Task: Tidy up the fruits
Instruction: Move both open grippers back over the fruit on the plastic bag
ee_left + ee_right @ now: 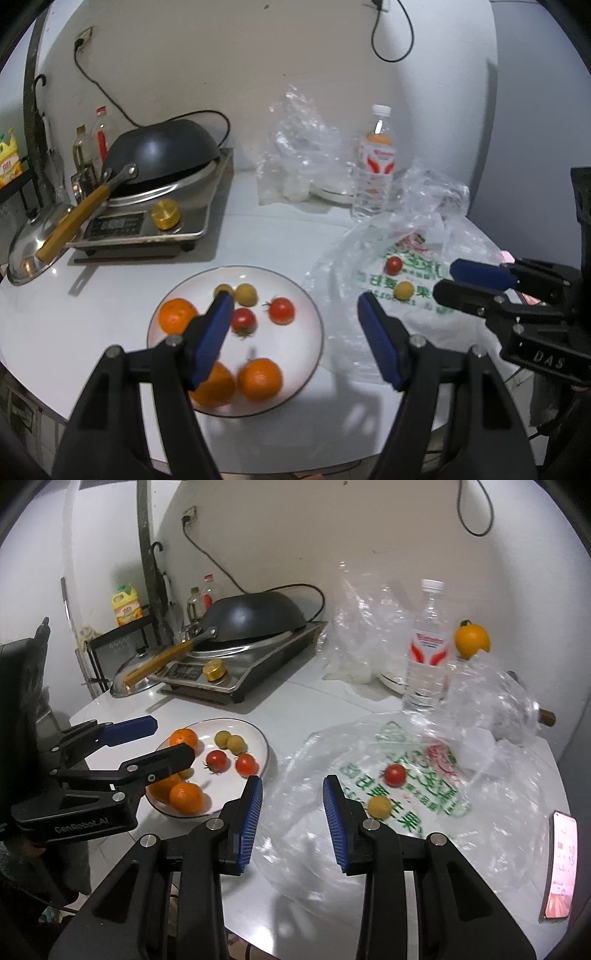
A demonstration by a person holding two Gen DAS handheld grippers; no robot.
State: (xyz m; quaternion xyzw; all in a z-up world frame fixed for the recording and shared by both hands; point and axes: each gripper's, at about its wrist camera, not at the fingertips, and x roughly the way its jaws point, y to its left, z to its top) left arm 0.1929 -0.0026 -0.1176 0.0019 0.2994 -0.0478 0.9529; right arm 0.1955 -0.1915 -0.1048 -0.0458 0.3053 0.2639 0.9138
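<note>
A white plate (314, 317) (266, 743) carries three oranges (259, 379), two red tomatoes (281, 310) and two small yellow fruits (246, 294). To its right, on a flattened printed plastic bag (424, 280) (436, 797), lie one tomato (394, 265) (394, 774) and one yellow fruit (403, 290) (379, 806). My left gripper (294, 301) (170, 740) hovers over the plate, open and empty. My right gripper (292, 782) (447, 278) is above the bag's near left part. Its jaws are narrowly apart, with nothing between them.
An induction cooker with a black wok (162, 147) and a steel lid (33, 251) stand at the back left. A water bottle (428, 646), crumpled clear bags (295, 147) and an orange-yellow fruit (472, 640) are behind. A phone (561, 864) lies at the right edge.
</note>
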